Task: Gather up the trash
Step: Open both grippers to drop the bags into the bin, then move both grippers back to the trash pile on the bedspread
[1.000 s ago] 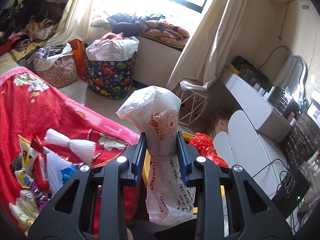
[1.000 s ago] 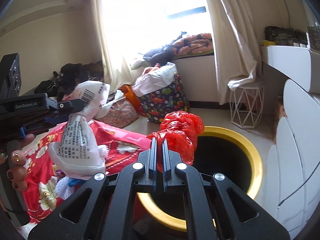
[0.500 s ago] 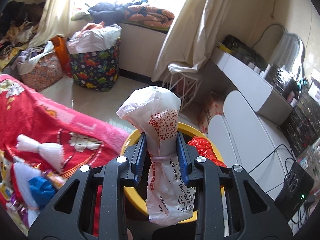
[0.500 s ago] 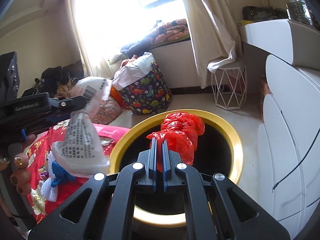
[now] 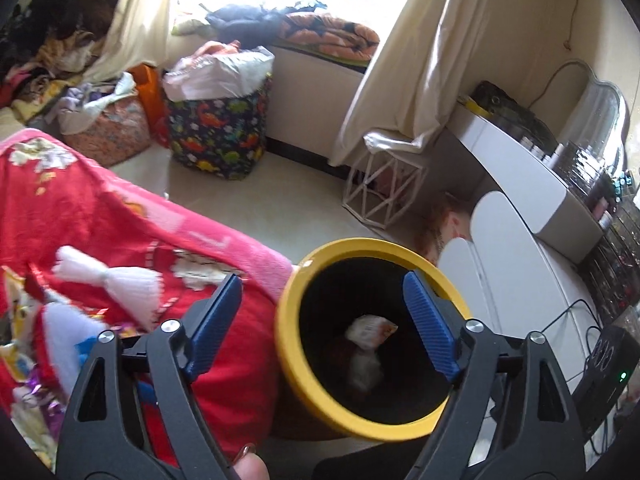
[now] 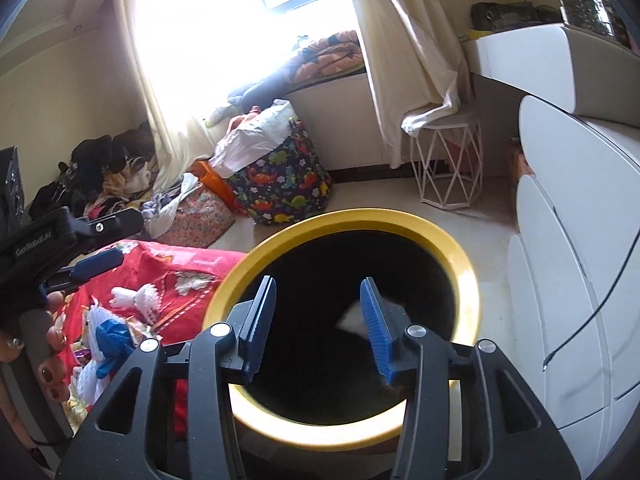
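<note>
A black bin with a yellow rim [image 5: 292, 292] [image 6: 464, 264] stands beside the red bed. The white plastic bag [image 5: 370, 330] lies inside the bin; a pale corner of it [image 6: 352, 314] shows in the right wrist view. My left gripper [image 5: 320, 304] is open and empty above the bin's mouth. My right gripper [image 6: 318, 308] is open and empty, also over the bin. The red bag is hidden in the bin's dark inside. More wrappers and white tassels [image 5: 108, 276] [image 6: 132, 298] lie on the red blanket.
A dinosaur-print hamper [image 5: 218, 136] [image 6: 284, 188] and a wire stool [image 5: 384, 192] [image 6: 450, 172] stand by the window wall. White drawers [image 5: 516, 264] [image 6: 572, 240] flank the bin on the right. Clothes piles [image 5: 52, 64] lie at far left.
Both grippers have opened. The white bag and the red bag have dropped into the bin. Both grippers have moved further over the bin's mouth.
</note>
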Demonstrator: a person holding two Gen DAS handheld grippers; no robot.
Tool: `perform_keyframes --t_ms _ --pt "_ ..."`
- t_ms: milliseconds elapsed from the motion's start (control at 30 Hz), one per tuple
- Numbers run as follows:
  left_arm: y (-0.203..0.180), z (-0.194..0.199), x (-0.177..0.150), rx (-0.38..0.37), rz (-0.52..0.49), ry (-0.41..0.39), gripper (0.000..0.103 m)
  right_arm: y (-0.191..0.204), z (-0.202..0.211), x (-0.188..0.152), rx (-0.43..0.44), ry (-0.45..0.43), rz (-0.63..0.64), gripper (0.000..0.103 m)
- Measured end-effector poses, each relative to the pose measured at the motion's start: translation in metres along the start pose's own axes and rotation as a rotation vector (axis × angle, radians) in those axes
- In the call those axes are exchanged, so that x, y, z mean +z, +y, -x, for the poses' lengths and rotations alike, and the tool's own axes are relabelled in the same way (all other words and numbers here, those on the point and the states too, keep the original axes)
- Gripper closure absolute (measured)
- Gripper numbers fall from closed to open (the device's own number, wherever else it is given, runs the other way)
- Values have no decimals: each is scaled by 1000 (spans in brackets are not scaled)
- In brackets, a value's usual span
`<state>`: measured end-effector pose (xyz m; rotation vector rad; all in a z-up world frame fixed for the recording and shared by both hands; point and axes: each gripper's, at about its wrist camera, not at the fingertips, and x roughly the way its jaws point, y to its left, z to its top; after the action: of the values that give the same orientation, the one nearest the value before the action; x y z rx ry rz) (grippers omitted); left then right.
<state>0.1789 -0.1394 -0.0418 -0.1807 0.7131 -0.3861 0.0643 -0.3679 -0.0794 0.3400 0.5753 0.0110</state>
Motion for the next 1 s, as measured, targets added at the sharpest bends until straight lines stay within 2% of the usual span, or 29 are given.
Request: perform_keyframes --t_ms 433,1000 --pt "36 55 -4 121 15 -129 23 74 12 -2 116 -23 127 42" --pt "83 87 -3 188 104 -174 23 136 15 -12 211 5 246 33"
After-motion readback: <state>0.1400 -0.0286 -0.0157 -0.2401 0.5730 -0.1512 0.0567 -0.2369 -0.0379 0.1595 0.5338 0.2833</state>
